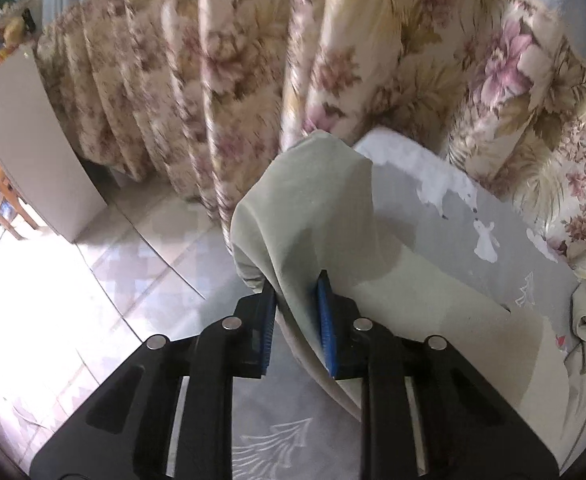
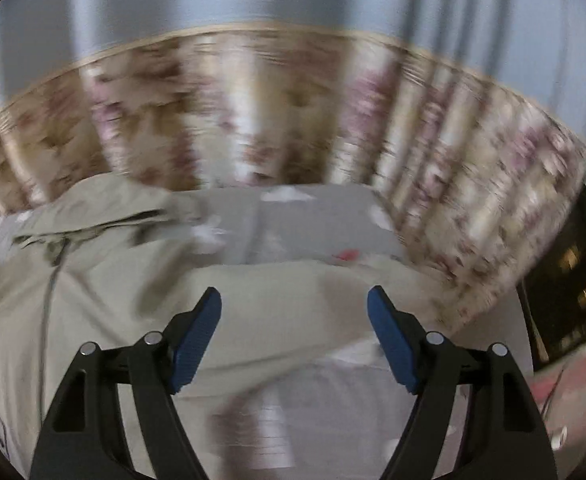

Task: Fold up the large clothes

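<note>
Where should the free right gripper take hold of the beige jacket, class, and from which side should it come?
Judging by its pose, grip the hem edge of the beige jacket lying flat on the grey sheet, just ahead of the open right gripper. Come in low from the near side, so one finger slides under that free edge. The left gripper already pinches another part.

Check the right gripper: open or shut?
Open. The right gripper has blue pads spread wide, nothing between them, above the beige jacket.

One beige jacket point(image 1: 309, 208), one grey printed sheet point(image 1: 493, 240), one floral curtain point(image 1: 213, 60), two tools: left point(image 1: 295, 320), right point(image 2: 293, 336)
</note>
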